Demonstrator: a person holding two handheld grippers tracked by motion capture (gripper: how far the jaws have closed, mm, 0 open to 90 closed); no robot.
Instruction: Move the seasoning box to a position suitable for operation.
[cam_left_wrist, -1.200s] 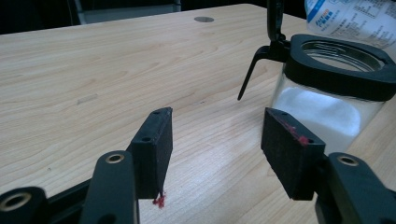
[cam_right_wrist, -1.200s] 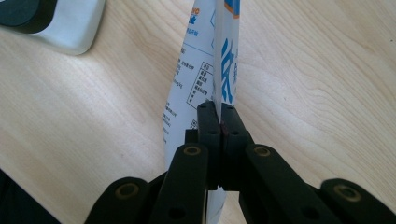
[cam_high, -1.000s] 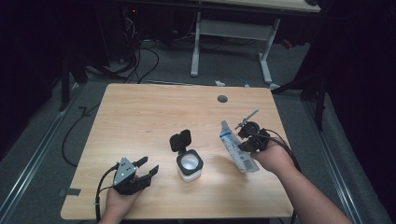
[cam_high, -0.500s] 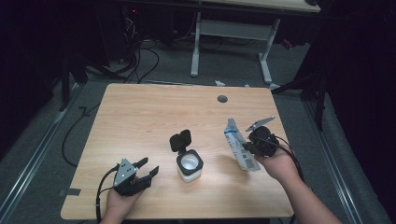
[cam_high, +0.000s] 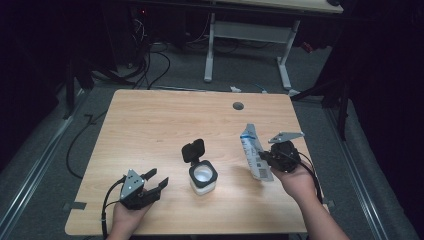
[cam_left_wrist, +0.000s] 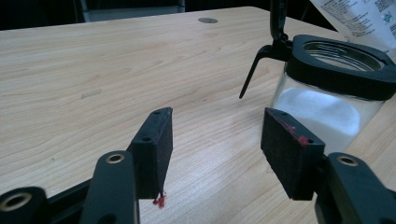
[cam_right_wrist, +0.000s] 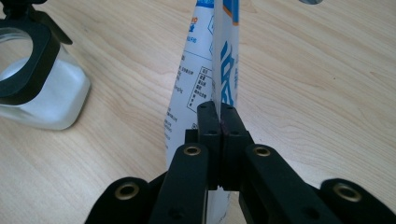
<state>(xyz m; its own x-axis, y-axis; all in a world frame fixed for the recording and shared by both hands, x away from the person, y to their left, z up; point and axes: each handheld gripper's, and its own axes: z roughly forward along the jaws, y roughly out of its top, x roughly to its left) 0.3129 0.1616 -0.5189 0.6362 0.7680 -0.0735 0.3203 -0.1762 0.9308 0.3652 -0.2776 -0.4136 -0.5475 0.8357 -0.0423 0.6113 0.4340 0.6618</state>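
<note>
Pouch (cam_high: 255, 159): white-and-blue, upright just right of the open jar (cam_high: 202, 176) at mid-table, pinched at its edge by the fully closed right gripper (cam_high: 264, 158). Left gripper (cam_high: 156, 179): jaws apart, empty, near the jar. Step judged: carrying pouch to jar; next calls for tipping it over the mouth, jar steadied.

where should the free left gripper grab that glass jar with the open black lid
Grip the square clear glass jar across its flat side walls, below the black collar, coming level from the left hand-held gripper side. The flipped-up lid blocks the far side.
</note>
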